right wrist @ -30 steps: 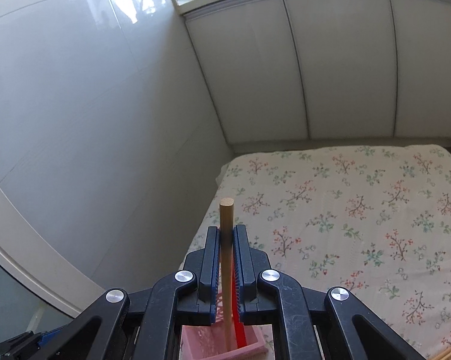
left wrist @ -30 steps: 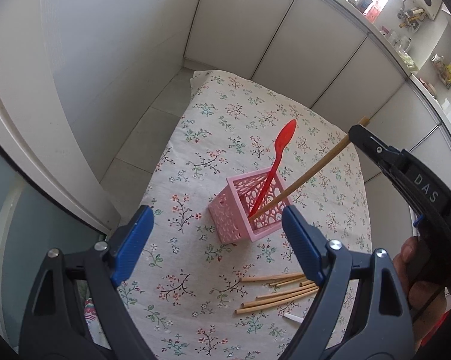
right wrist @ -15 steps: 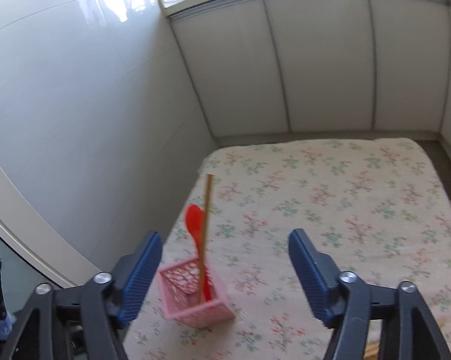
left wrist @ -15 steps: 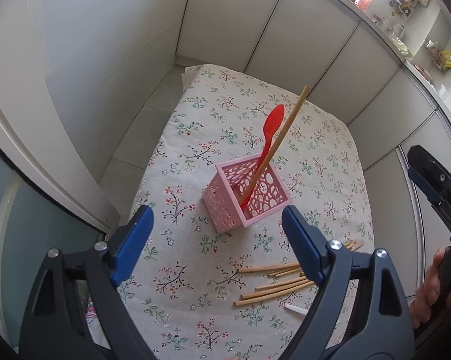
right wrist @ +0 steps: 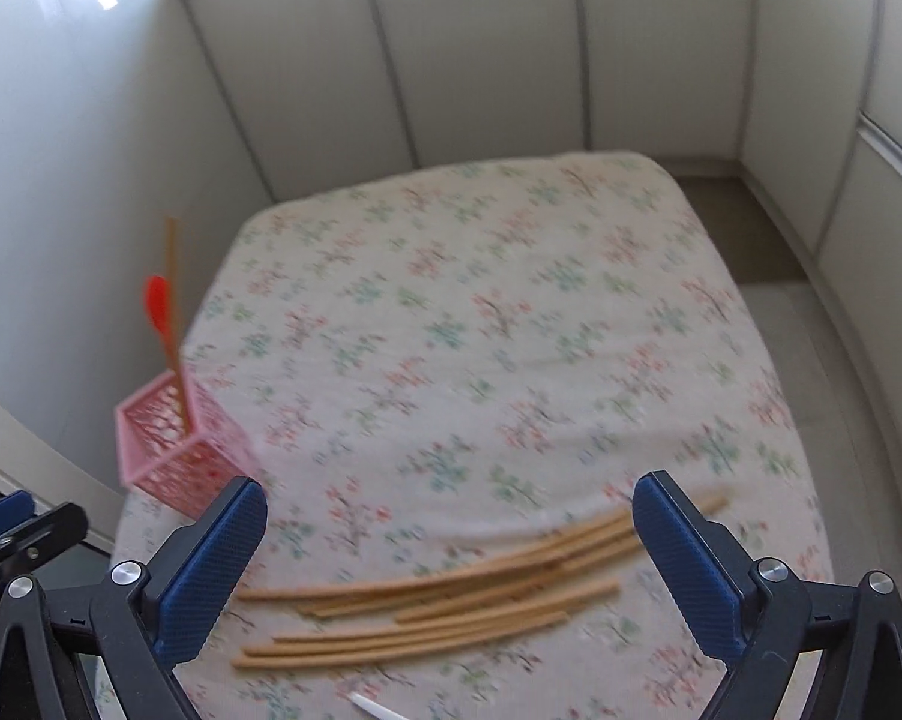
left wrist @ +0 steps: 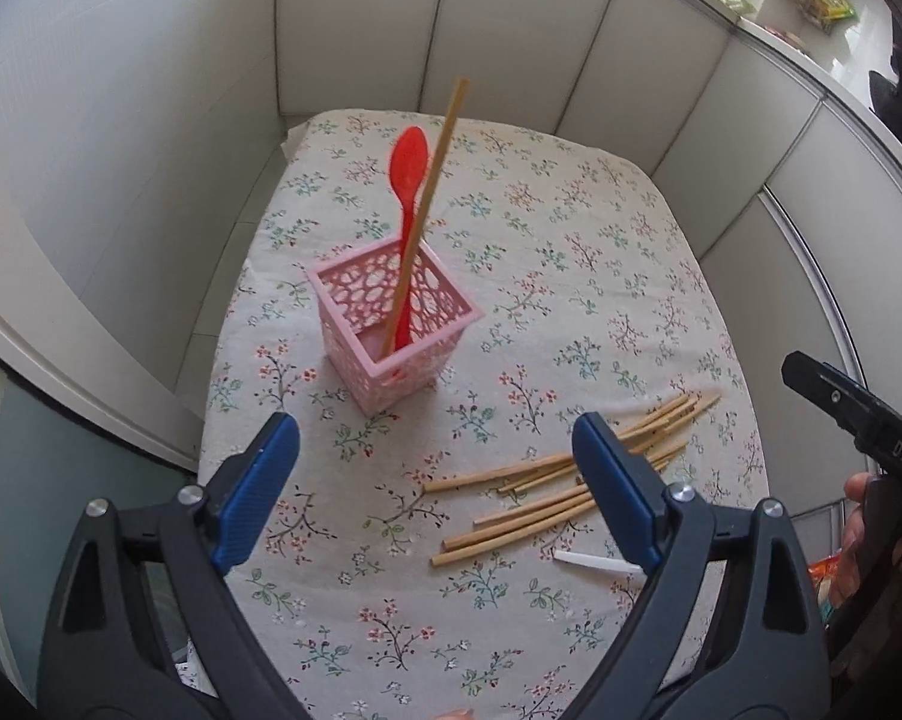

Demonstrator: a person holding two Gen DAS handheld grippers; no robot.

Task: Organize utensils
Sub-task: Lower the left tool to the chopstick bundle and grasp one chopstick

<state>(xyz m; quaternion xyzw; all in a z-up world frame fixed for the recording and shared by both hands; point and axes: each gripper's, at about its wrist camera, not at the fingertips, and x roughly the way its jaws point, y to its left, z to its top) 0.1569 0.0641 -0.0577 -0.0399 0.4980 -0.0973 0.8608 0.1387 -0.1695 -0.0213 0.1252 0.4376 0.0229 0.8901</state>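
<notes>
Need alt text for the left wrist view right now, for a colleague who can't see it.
A pink basket on a floral tablecloth holds a red spoon and one chopstick. Loose chopsticks lie on the cloth to the right, beyond the open left gripper.

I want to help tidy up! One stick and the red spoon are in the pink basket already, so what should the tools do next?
Probably lower the right tool, which is open and empty, onto the loose chopsticks lying on the cloth right below it, and close on one. Only one chopstick stands with the red spoon in the pink basket.
</notes>
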